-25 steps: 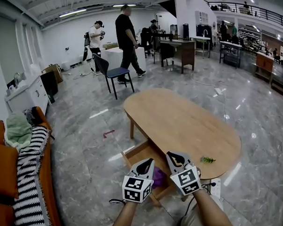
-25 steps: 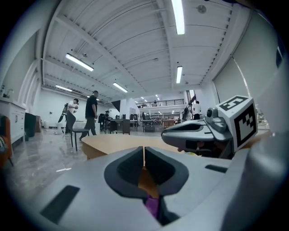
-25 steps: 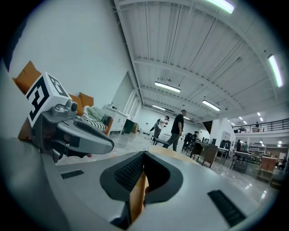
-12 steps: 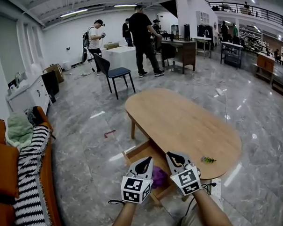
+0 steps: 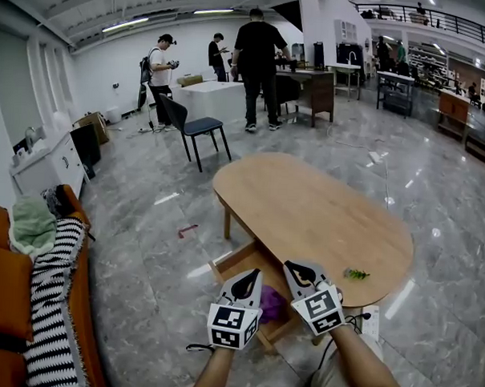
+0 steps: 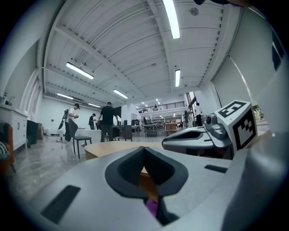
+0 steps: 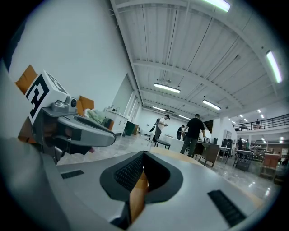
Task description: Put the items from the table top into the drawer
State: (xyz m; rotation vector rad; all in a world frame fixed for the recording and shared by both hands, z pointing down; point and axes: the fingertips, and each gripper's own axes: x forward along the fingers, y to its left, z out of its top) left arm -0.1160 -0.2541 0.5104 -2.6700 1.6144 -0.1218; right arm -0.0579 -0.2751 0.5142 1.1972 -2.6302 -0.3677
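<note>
An oval wooden table has a drawer pulled out below its near end. A purple item lies inside the drawer. On the table top near the front edge is a small green item. My left gripper hovers over the drawer, its jaws shut and empty. In the left gripper view the left gripper shows the purple item through the gap below its jaws. My right gripper is at the table's near edge, left of the green item. It is shut and empty too, as the right gripper view shows.
An orange sofa with a striped blanket fills the left side. A blue chair stands beyond the table, with several people further back. A white power strip and cable lie on the floor by the table's near right.
The person in black at the back has walked to the right, toward the far desks. Neither gripper has visibly moved.
</note>
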